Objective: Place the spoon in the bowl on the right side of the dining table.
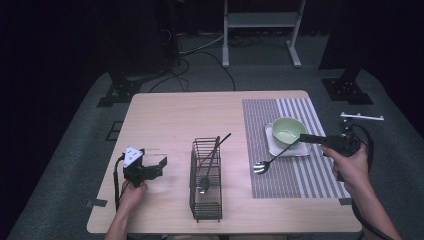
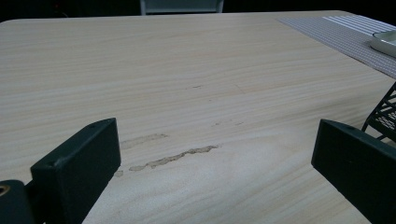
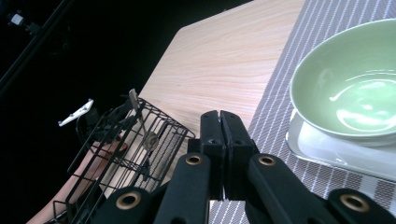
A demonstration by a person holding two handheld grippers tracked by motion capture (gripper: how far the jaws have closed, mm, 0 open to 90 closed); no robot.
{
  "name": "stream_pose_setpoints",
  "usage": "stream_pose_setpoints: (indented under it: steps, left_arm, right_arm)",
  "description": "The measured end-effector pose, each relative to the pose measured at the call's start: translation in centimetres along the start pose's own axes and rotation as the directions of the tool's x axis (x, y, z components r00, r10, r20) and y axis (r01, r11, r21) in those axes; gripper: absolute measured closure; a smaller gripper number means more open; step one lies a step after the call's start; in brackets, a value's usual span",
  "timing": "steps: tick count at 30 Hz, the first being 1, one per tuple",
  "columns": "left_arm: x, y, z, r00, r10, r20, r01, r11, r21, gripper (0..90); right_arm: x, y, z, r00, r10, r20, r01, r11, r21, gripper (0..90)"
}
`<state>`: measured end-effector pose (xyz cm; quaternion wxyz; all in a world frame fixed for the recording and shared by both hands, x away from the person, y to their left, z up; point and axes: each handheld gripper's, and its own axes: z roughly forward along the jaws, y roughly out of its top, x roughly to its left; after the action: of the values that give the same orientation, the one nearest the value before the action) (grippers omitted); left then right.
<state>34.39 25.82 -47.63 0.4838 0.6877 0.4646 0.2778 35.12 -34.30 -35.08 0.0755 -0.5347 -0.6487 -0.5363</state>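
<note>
- The spoon (image 1: pixel 272 160) lay slanted on the striped mat (image 1: pixel 300 175), its bowl just in front of the green bowl (image 1: pixel 287 131).
- The right claw (image 1: pixel 306 138) was clamped on the spoon's handle beside that bowl.
- The left claw (image 1: pixel 157 162) stood open over the counter (image 1: pixel 165 115), well left of the wire basket (image 1: pixel 206 180).

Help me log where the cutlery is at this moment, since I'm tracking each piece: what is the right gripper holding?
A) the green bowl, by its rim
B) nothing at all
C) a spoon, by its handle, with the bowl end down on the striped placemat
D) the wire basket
C: in the high view the right gripper is shut on the handle of the spoon, whose bowl end lies on the striped placemat beside the green bowl.
</note>
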Motion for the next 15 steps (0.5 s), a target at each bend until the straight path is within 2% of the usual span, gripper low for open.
stream_pose_setpoints:
  steps: [15]
  left_arm:
    - [0.01, 0.0, -0.01, 1.0, -0.001, 0.001, 0.001, 1.0, 0.0, 0.3]
  right_arm:
    - [-0.94, 0.61, -0.83, 0.9989, 0.017, 0.044, -0.015, 0.999, -0.03, 88.4]
